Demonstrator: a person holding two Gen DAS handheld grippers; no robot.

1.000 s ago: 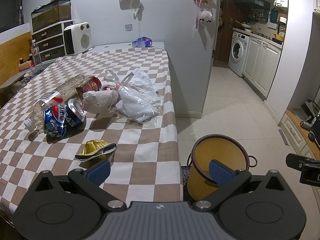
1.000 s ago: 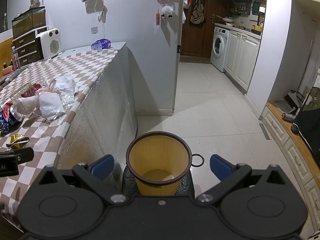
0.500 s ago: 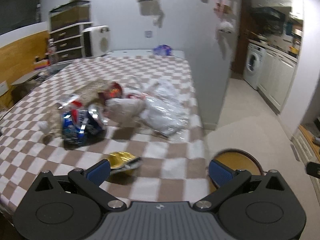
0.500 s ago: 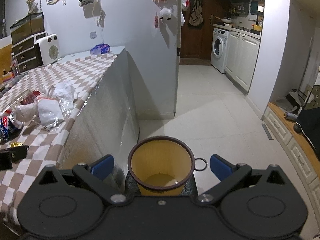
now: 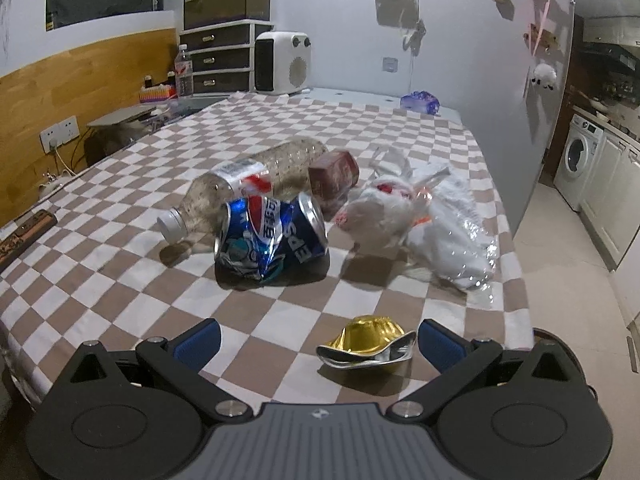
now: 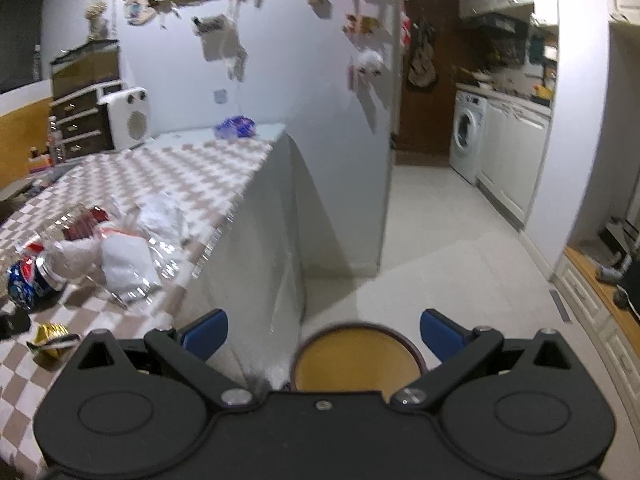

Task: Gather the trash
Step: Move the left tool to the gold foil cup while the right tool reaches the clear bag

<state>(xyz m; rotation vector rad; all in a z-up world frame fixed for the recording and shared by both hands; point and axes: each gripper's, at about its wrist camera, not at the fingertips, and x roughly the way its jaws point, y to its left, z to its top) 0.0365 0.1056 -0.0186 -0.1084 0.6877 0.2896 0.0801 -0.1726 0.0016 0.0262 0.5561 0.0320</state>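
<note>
Trash lies on the checkered table. A crushed gold foil cup sits between the tips of my open, empty left gripper, near the right finger. Behind it lie a crushed blue Pepsi can, a clear plastic bottle, a red can and white plastic bags. My right gripper is open and empty above the yellow trash bin on the floor beside the table. The gold cup and the Pepsi can also show in the right wrist view.
A white heater, a drawer unit and a water bottle stand at the table's far end. A purple bag lies at the far right corner. A washing machine and cabinets line the kitchen floor on the right.
My left gripper has swung left and forward over the table, so the gold foil cup now sits between its fingers. My right gripper has moved closer over the bin.
</note>
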